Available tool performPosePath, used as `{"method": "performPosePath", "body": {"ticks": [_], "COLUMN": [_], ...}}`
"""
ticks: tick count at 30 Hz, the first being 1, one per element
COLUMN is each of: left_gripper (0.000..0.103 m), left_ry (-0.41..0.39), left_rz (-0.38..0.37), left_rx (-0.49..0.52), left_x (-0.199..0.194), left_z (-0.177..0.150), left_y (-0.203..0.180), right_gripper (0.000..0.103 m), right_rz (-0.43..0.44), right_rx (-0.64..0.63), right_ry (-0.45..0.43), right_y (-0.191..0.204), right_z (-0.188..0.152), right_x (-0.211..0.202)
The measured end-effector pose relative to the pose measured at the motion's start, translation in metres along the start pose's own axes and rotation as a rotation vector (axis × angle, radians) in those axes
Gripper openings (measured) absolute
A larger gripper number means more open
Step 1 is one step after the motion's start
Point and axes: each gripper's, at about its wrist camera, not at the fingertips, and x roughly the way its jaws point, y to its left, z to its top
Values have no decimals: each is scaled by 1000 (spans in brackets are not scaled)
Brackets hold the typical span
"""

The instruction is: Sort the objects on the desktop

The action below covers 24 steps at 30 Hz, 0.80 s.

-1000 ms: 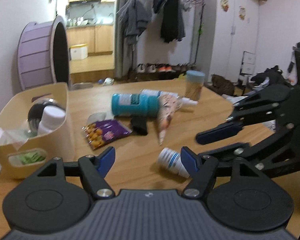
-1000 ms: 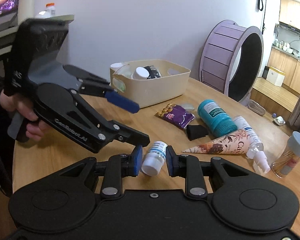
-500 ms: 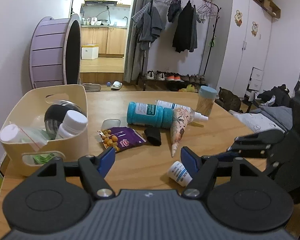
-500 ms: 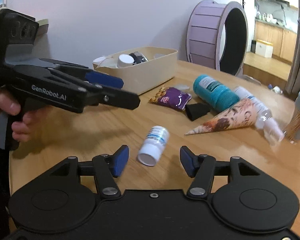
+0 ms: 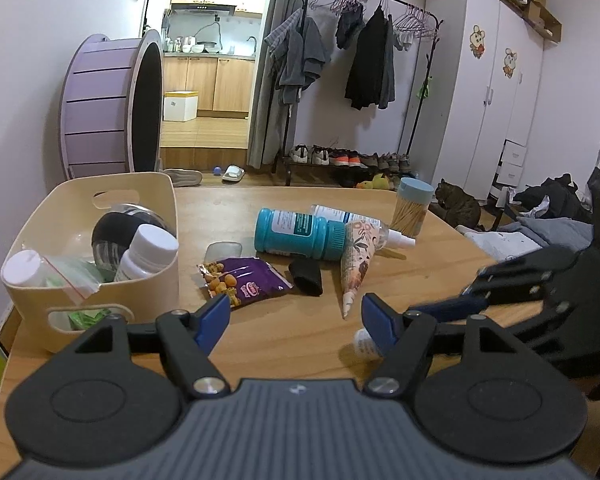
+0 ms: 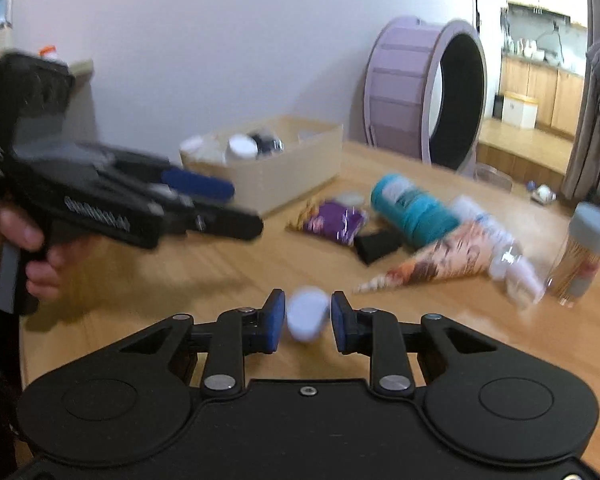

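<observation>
White walls, purple wheel (image 5: 108, 104), clothes rack (image 5: 364, 60) (shoes beneath), wardrobe (image 5: 488, 92)

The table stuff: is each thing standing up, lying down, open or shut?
Small white bottle: lying down, between the right jaws, not clearly squeezed.
Right gripper: partly open.
Left gripper: open, empty.
Teal bottle: lying down, cap on.
Cone: lying down.
Toothpick jar: upright, lid on.
Snack bag: flat.
Bin: open top, holding bottles.

We can read no text for certain. White lettering on the side of the left gripper (image 6: 204, 196) is blurred, and the print on the teal bottle (image 5: 300, 233) and the purple snack packet (image 5: 246, 282) is too small.
</observation>
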Motion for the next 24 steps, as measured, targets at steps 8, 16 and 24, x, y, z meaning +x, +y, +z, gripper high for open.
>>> {"method": "performPosePath", "body": {"ticks": [8, 16, 24], "left_gripper": [72, 72, 72], "left_ry": [7, 16, 25], "left_rz": [-8, -14, -21], "left_rx": [8, 17, 29], "left_x": [2, 3, 5], "left_z": [-1, -2, -4], "left_y": [-1, -3, -5], "right_gripper": [27, 38, 24], "right_rz": [13, 2, 3], "right_rx": [-20, -38, -14], "right_ry": [9, 59, 86], "right_y": [0, 2, -4], "right_z": [1, -15, -21], "right_x": [-2, -5, -3]}}
